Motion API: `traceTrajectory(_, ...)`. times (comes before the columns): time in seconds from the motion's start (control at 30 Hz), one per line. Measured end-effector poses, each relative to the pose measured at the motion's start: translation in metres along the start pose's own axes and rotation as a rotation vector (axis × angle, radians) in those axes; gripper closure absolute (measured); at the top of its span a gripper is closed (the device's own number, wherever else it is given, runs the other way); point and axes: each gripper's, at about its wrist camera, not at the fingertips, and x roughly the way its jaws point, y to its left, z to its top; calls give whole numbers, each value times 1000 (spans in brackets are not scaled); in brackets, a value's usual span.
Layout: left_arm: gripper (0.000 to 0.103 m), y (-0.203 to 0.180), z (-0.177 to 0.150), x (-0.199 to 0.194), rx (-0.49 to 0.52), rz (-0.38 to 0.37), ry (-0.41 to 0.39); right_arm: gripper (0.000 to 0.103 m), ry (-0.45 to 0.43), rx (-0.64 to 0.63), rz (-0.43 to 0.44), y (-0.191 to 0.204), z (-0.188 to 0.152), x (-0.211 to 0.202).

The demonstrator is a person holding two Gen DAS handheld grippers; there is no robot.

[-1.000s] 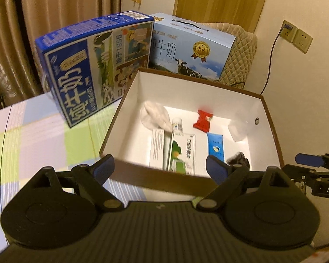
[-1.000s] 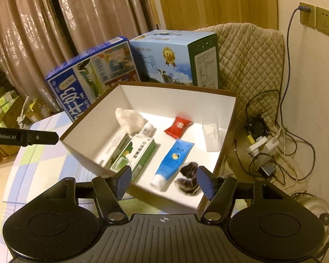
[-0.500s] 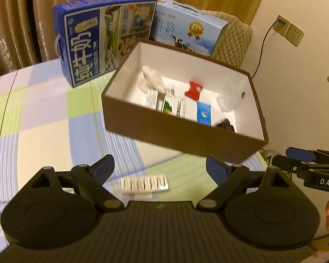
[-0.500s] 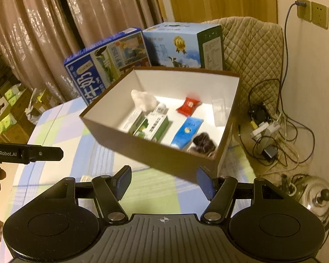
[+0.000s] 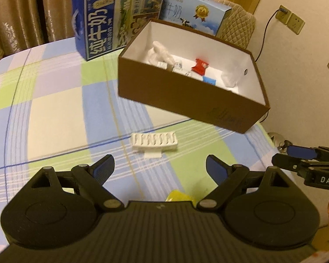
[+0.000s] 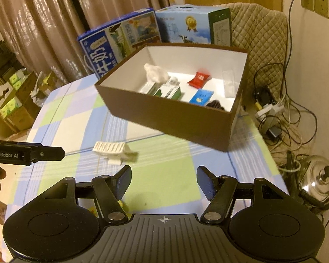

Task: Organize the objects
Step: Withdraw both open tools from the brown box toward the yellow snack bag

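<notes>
A brown cardboard box [image 5: 186, 94] [image 6: 171, 116] with a white inside stands on the checked tablecloth. In it lie a white crumpled wad [image 6: 155, 73], a green-and-white carton [image 6: 168, 91], a red packet [image 6: 198, 80], a blue tube [image 6: 201, 96] and a dark object [image 6: 216, 105]. A white ribbed blister strip [image 5: 154, 141] [image 6: 111, 149] lies on the cloth in front of the box. A yellow object [image 5: 179, 196] peeks out just under my left gripper [image 5: 160, 168], which is open and empty. My right gripper [image 6: 164, 180] is open and empty too, hovering over the cloth.
Two blue milk cartons [image 5: 118, 17] [image 5: 195, 14] stand behind the box. A quilted chair [image 6: 258, 35] is at the back right. Cables [image 6: 274, 114] and a steel pot [image 6: 318, 177] lie on the floor past the table's right edge. Stacked boxes [image 6: 8, 100] sit at the left.
Both grippers have pulled back and up from over the box toward the near side of the table. The white blister strip and the yellow object have come into view.
</notes>
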Motion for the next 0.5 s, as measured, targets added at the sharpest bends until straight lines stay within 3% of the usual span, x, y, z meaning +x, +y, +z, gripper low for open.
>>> traceTrajectory(0.5, 15, 18, -34, -14, -17, 8, 28, 40, 45, -17, 19, 31, -26, 5)
